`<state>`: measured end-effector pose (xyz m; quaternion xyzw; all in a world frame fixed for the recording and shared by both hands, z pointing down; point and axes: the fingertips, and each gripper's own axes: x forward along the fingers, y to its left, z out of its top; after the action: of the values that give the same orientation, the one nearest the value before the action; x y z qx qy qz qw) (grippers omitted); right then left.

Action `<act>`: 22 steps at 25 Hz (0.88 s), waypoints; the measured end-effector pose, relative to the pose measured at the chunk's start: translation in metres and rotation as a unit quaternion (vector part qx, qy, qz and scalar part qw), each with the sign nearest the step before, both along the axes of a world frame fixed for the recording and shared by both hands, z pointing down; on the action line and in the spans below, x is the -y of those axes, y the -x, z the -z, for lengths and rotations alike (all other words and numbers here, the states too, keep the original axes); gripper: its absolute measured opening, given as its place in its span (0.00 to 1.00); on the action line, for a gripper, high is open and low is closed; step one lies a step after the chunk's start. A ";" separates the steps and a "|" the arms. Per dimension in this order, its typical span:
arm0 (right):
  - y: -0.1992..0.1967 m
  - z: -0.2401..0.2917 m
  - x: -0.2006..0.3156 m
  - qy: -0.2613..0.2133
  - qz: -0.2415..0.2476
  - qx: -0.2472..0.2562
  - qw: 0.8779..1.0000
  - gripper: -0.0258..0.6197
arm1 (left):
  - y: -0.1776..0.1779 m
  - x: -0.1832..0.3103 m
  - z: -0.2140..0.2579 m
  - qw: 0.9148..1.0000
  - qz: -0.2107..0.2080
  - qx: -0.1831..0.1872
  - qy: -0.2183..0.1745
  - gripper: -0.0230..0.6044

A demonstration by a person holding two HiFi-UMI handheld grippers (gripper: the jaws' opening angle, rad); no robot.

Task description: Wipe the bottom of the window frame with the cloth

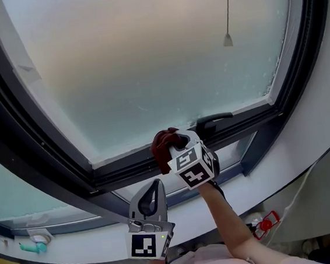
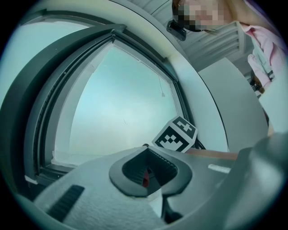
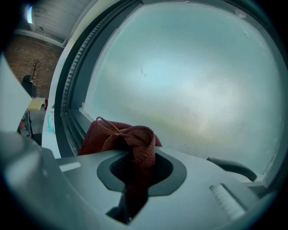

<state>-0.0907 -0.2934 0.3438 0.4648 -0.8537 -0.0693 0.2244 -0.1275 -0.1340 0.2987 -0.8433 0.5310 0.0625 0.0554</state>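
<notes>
Two hand-held grey two-jaw grippers are in view, one per hand. At the left, the left gripper [image 1: 157, 187] points up towards the white sill [image 1: 77, 249] below the window; its jaws are closed together with nothing between them. One dark metal window frame [image 1: 122, 171] runs across beneath one frosted glass pane [image 1: 146, 60]. One dark red woven cloth [image 1: 164, 148] sits at the frame's bottom rail, near mid-width; it is bunched, its long axis running from the jaws up and left towards the rail, with one strip trailing back through the jaws. The right gripper [image 1: 177, 145] is clamped on this cloth. One dark lever handle [image 1: 213, 119] lies just right of it; one pull cord [image 1: 228, 37] hangs over the upper right of the pane.
</notes>
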 end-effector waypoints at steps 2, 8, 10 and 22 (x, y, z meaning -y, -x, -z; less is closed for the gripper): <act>0.002 0.004 -0.004 -0.013 0.002 0.006 1.000 0.14 | 0.007 -0.005 -0.005 1.000 0.005 0.018 0.005 0.03; 0.010 0.048 -0.045 -0.084 0.020 0.142 0.986 0.14 | 0.035 -0.022 -0.006 0.999 0.028 0.016 -0.001 0.03; 0.011 0.060 -0.061 -0.109 0.019 0.161 0.981 0.14 | 0.044 -0.030 -0.005 0.999 0.038 0.014 -0.001 0.03; 0.105 0.056 -0.121 -0.117 0.089 0.176 0.973 0.13 | 0.108 -0.079 -0.007 0.996 0.090 0.011 -0.008 0.03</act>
<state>-0.1955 -0.1720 0.2877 0.4145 -0.9038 -0.1060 0.0079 -0.2357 -0.0550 0.3059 -0.7922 0.6036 0.0524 0.0735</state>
